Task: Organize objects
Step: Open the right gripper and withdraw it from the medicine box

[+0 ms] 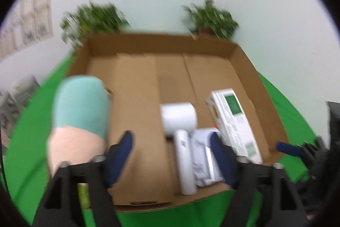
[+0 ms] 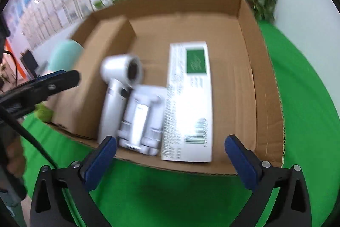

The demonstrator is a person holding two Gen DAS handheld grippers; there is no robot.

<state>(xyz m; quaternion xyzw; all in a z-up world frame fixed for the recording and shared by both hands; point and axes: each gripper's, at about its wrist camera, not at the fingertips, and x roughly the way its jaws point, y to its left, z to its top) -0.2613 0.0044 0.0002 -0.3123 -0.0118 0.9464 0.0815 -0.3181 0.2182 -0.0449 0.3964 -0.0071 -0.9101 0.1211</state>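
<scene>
We hold both the left hand-held gripper [image 1: 171, 143] and right hand-held gripper [image 2: 171, 147] released above the cardboard box [image 2: 250, 61]; the hair dryer [image 2: 119, 88] lies at seven o'clock inside.

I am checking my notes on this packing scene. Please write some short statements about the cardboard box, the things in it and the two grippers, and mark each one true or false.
1. The white hair dryer lies inside the cardboard box. True.
2. The white carton with a green panel lies outside the box. False: it lies inside, near the right wall.
3. The right gripper holds the carton. False: its jaws are open and empty.
4. The left gripper has open jaws. True.
5. The mint and peach cylinder stands beside the box's left wall. True.
</scene>
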